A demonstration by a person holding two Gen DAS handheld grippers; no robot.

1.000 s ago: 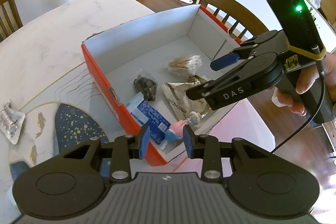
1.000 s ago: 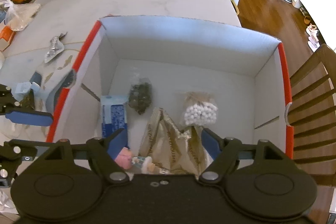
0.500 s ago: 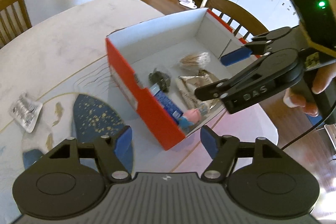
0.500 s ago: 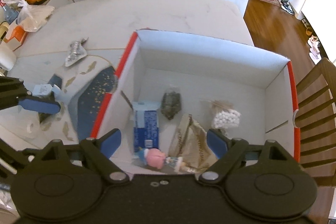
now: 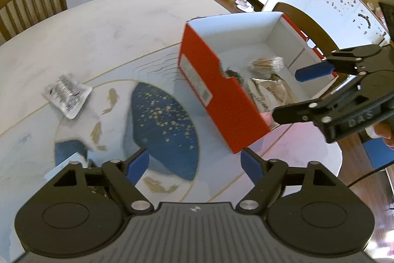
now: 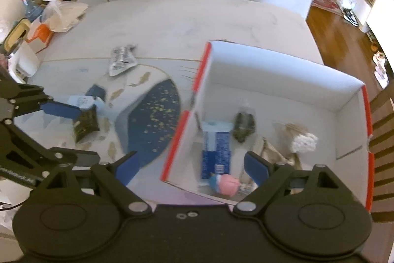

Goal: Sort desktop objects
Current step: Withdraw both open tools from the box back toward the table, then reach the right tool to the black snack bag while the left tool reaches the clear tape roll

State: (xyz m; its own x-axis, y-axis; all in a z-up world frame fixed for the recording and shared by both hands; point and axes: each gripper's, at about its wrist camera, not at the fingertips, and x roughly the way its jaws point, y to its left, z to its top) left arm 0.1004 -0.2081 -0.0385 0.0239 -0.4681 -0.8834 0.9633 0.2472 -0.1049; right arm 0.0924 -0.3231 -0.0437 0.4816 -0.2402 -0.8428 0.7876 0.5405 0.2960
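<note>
Both grippers hang open and empty: left gripper [image 5: 194, 162] bottom centre, right gripper [image 6: 190, 164] likewise. The red box [image 6: 283, 70] sits right of frame, the silver packet [image 5: 66, 95] at left.

An open red box [image 6: 183, 125] with a white interior is located on the table, right of the blue oval mat pattern. Inside it, a blue-and-white carton [image 6: 216, 149] is laid flat against the near-left wall, with a pink-and-blue figure [image 6: 226, 185] lying on its side at the carton's near end. A small dark packet [image 6: 243, 126] lies just beyond the carton. A crumpled silver-gold foil pouch [image 5: 268, 93] lies flat in the middle, and a bundle of cotton swabs [image 5: 267, 63] is positioned toward the far-right wall. Outside the box, a silver blister pack [image 5: 66, 95] lies flat on the table, well apart from the box. A dark green packet [image 6: 85, 122] lies on the mat, touching a light blue-and-white packet [image 6: 81, 100].
</note>
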